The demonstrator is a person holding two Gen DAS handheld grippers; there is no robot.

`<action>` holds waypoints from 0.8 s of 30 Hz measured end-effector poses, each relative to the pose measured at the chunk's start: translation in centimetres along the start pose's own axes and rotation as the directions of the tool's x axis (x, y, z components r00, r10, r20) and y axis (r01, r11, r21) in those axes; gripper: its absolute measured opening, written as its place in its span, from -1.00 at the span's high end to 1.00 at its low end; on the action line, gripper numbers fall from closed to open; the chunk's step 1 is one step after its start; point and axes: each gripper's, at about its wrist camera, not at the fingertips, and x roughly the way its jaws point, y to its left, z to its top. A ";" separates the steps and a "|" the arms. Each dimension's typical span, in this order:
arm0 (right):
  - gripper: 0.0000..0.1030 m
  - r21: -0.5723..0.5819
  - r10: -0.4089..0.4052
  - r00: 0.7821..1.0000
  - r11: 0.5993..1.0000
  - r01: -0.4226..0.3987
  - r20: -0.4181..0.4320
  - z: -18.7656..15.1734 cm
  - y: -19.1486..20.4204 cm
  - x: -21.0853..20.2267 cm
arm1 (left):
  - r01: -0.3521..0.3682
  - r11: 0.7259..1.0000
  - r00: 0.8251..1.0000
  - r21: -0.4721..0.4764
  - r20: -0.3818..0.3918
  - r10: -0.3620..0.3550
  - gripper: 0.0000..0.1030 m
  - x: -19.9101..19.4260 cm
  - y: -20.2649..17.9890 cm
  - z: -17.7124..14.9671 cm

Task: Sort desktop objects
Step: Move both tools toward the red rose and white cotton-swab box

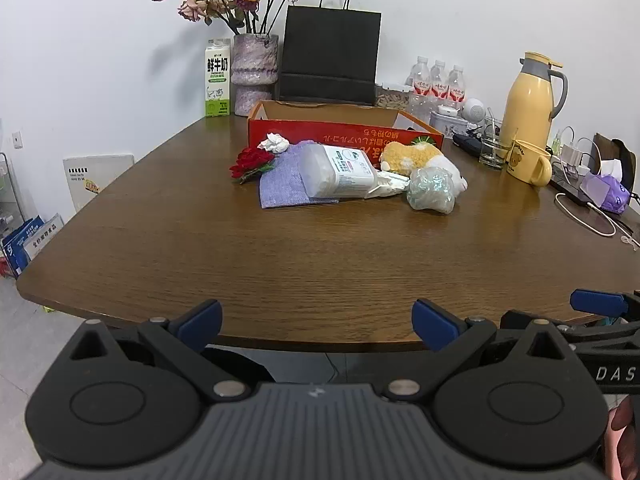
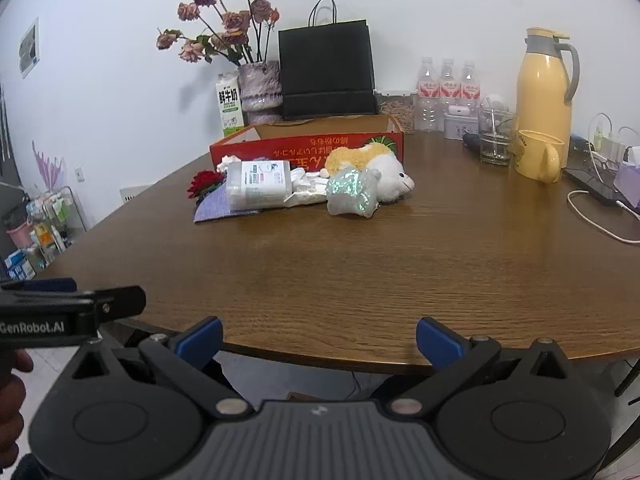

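Both the left gripper and right gripper are hanging released at frame bottom, nothing held (sorting seemingly not begun), needing a reach toward the pile mid-frame before the red box.

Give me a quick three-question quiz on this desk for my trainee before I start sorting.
1. True or false: the plush toy already lies inside the red box.
2. What lies under the plastic jar? A) purple cloth B) black bag C) yellow mug
3. Are the left gripper and right gripper open or shut?

Key: 1 false, it lies on the table in front of the box. 2 A. 3 both open, holding nothing.
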 end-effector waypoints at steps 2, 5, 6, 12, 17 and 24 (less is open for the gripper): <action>-1.00 0.004 0.011 1.000 1.000 -0.011 -0.006 -0.1 0.1 0.1 | -0.005 1.000 1.000 0.003 0.005 0.005 -1.00 -0.1 0.1 -0.1; -1.00 -0.003 0.029 1.000 1.000 -0.029 -0.009 -0.4 0.4 0.2 | -0.011 1.000 1.000 -0.001 0.012 0.011 -1.00 -0.1 0.2 -0.1; -1.00 -0.010 0.030 1.000 0.999 -0.030 -0.009 -0.4 0.5 0.2 | -0.012 1.000 1.000 -0.005 0.013 0.012 -1.00 -0.1 0.2 -0.1; -0.88 -0.080 -0.004 0.998 0.997 0.008 0.059 -0.9 1.7 -0.9 | 0.005 1.000 1.000 0.009 0.003 -0.005 -1.00 0.0 -0.5 -0.2; -0.89 -0.026 0.050 0.997 0.998 -0.049 0.063 -0.6 1.2 -1.0 | -0.001 1.000 1.000 0.009 0.031 0.001 -1.00 -0.5 -0.3 -0.1; -1.00 -0.008 0.119 0.983 0.993 -0.119 0.142 -0.6 0.6 -1.5 | 0.015 1.000 0.997 0.004 0.079 -0.015 -1.00 -0.9 -0.2 -0.1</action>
